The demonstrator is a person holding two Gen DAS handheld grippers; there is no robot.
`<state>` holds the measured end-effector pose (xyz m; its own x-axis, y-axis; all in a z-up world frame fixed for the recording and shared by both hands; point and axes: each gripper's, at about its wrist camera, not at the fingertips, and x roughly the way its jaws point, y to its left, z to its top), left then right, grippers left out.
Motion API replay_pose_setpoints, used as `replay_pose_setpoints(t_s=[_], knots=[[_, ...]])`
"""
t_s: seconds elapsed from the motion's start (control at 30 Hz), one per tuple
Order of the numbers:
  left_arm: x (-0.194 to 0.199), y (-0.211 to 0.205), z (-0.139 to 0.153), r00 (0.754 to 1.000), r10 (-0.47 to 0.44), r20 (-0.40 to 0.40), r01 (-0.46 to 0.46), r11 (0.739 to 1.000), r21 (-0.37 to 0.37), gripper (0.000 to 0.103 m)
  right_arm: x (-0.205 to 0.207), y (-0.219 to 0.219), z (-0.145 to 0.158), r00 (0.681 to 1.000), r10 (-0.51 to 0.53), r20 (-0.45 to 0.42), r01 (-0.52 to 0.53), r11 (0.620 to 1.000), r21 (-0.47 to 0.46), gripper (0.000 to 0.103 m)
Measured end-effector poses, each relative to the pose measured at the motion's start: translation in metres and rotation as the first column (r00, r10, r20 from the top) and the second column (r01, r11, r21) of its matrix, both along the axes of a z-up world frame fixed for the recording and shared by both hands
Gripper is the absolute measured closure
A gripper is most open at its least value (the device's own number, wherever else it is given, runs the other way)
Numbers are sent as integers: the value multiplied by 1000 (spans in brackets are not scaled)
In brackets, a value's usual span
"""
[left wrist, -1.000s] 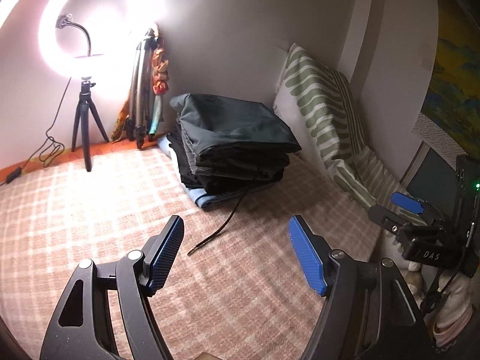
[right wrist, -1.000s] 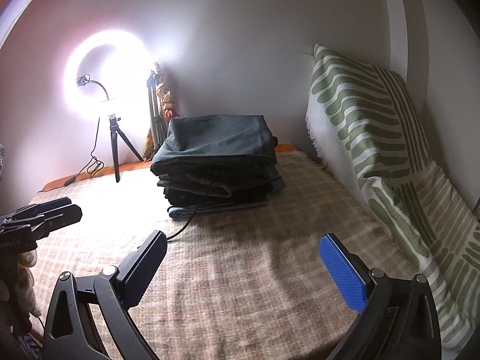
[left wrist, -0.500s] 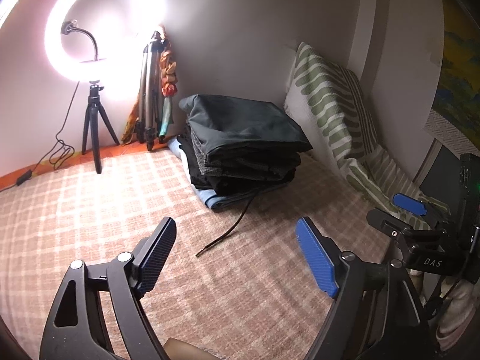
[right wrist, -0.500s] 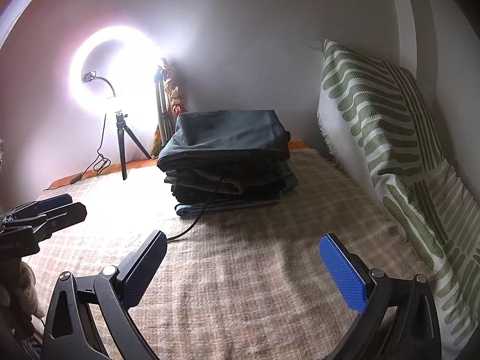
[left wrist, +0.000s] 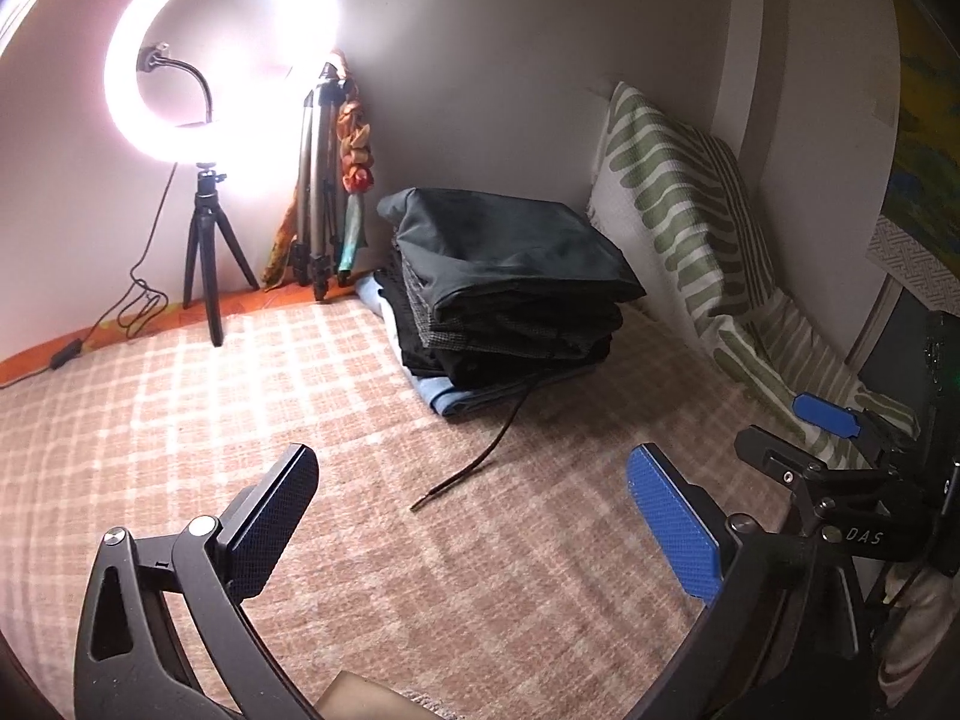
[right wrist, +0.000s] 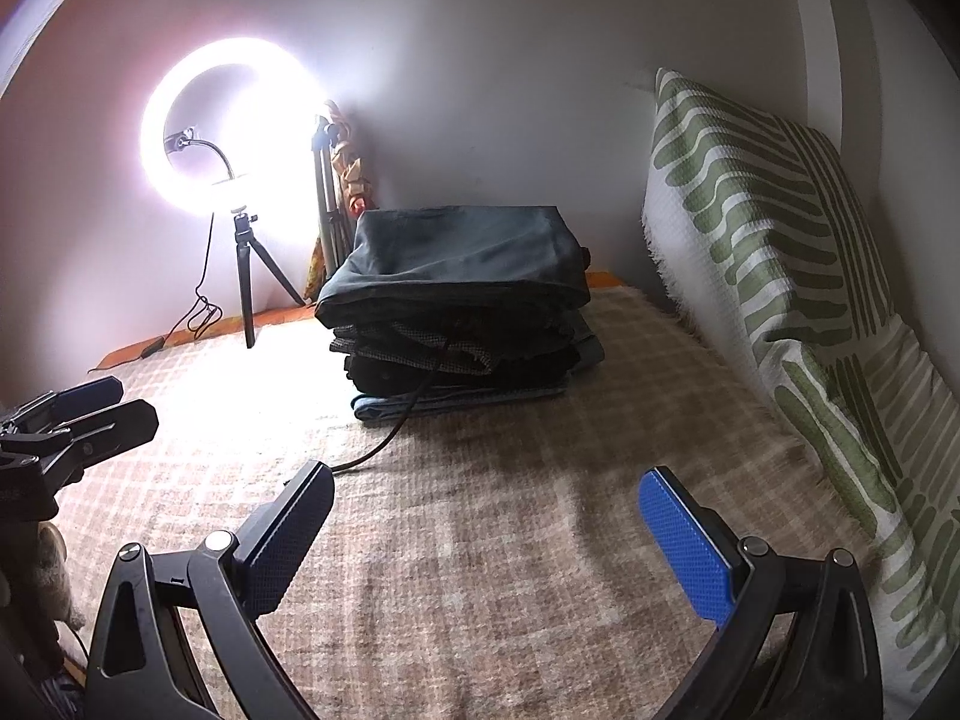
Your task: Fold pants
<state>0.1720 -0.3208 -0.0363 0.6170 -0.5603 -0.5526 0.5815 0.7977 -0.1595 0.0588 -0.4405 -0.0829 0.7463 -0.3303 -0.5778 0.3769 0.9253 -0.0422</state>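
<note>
Ahead of both grippers (left wrist: 474, 516) — pants stack (left wrist: 510, 288).

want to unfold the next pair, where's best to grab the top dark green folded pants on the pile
Probably grip the top dark green folded pants at their rounded front fold, which overhangs the layers below. Come in low from the front with one open claw, one finger over and one under. Avoid the black drawstring trailing beneath.

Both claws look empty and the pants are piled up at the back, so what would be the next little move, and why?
Probably bring the left gripper forward to the stack of folded pants. Both it and the right gripper are open and hold nothing, over bare checked blanket, and no pants lie spread out to fold.
</note>
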Motion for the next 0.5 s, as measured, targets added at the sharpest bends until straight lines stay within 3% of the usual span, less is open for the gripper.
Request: replay_pose_setpoints(t_s=[0.5], knots=[[0,0,-3,1000,8,1,-8,1000,16,1,6,3,-6,1000,11,-14,-12,1000,-7,0]])
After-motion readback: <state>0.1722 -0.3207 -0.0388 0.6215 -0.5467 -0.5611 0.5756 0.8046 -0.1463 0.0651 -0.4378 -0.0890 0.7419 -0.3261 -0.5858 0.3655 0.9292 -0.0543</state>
